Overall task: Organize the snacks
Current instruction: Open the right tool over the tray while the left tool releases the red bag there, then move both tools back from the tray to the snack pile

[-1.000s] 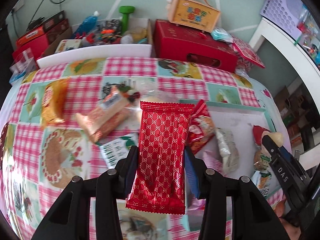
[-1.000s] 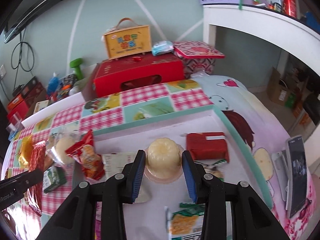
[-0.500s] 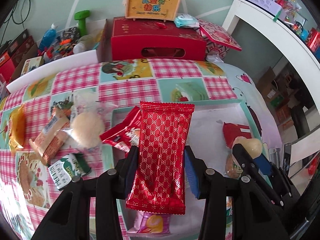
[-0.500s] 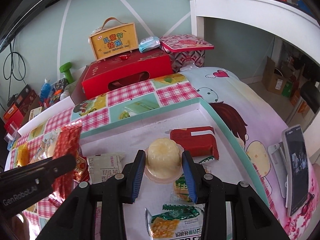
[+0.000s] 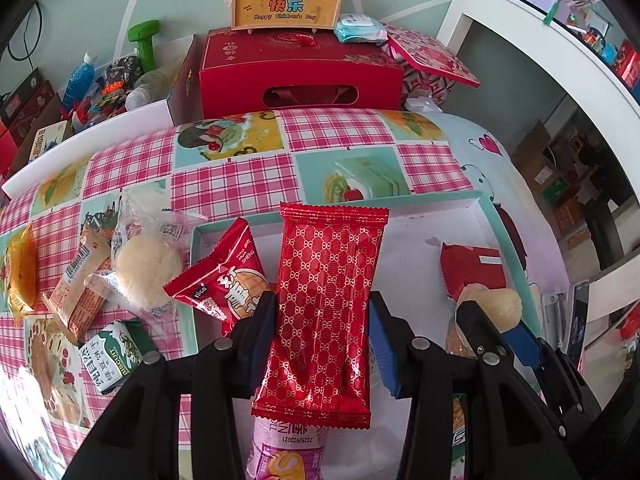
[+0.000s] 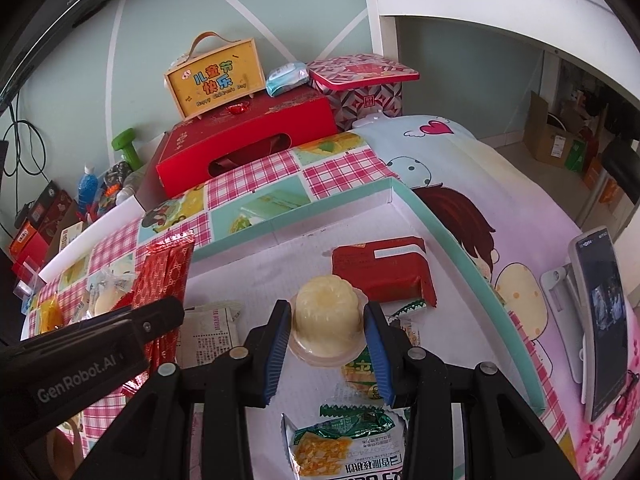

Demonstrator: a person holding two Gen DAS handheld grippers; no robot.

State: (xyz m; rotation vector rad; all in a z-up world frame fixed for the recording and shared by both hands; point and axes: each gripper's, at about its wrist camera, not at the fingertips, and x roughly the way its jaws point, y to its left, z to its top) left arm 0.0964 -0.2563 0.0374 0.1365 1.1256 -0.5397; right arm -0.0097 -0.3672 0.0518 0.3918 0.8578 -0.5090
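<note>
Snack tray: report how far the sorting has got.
Done: a red packet and a corn snack bag lie in the tray. In hand: left gripper holds a red wafer pack, right gripper a jelly cup. Left: a round bun and biscuit pack outside.

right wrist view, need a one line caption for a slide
Right gripper clamps a pale jelly cup over the teal-rimmed tray, left gripper's red foil packet alongside.

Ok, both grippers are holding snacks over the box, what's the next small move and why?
Probably lower the right gripper and release the jelly cup onto the bare white floor of the teal-rimmed box. It is already above it; the left gripper, holding the red wafer packet, can follow.
</note>
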